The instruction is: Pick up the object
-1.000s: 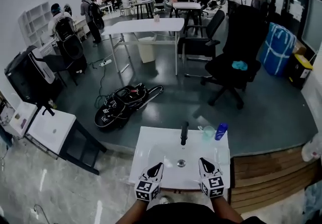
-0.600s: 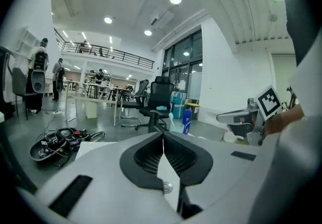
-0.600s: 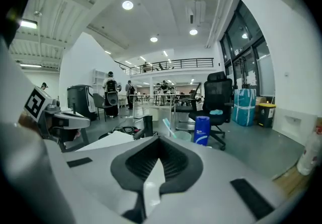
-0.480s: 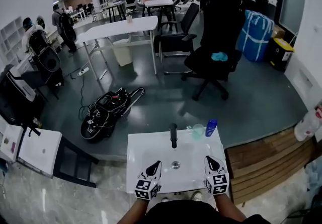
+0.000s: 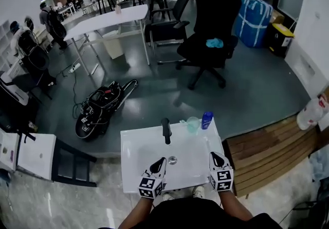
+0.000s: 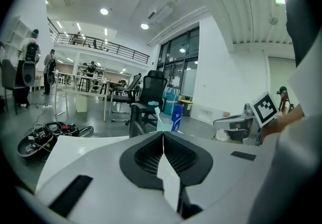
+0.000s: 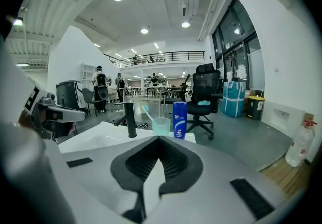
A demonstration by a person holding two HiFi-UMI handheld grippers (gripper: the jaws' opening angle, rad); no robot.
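A white basin (image 5: 144, 151) stands just ahead of me, with a black faucet (image 5: 165, 130) at its back edge. To the faucet's right stand a pale green cup (image 5: 193, 125) holding a toothbrush and a blue bottle (image 5: 206, 119). My left gripper (image 5: 161, 161) hovers over the basin's front left, shut and empty. My right gripper (image 5: 213, 155) is over the front right, also shut with nothing in it. In the right gripper view the faucet (image 7: 131, 120), cup (image 7: 161, 126) and bottle (image 7: 179, 120) stand beyond the closed jaws. The left gripper view shows the cup (image 6: 163, 123) and bottle (image 6: 176, 117) too.
A wooden platform (image 5: 262, 156) adjoins the basin's right side, with a white jug (image 5: 311, 115) past it. A black office chair (image 5: 205, 42) and black gear (image 5: 100, 109) on the floor lie beyond the basin. A white box (image 5: 31, 156) stands at the left. People stand far back.
The head view has swung, so the basin now sits further left and higher in it. Both grippers stay shut over the basin's front edge.
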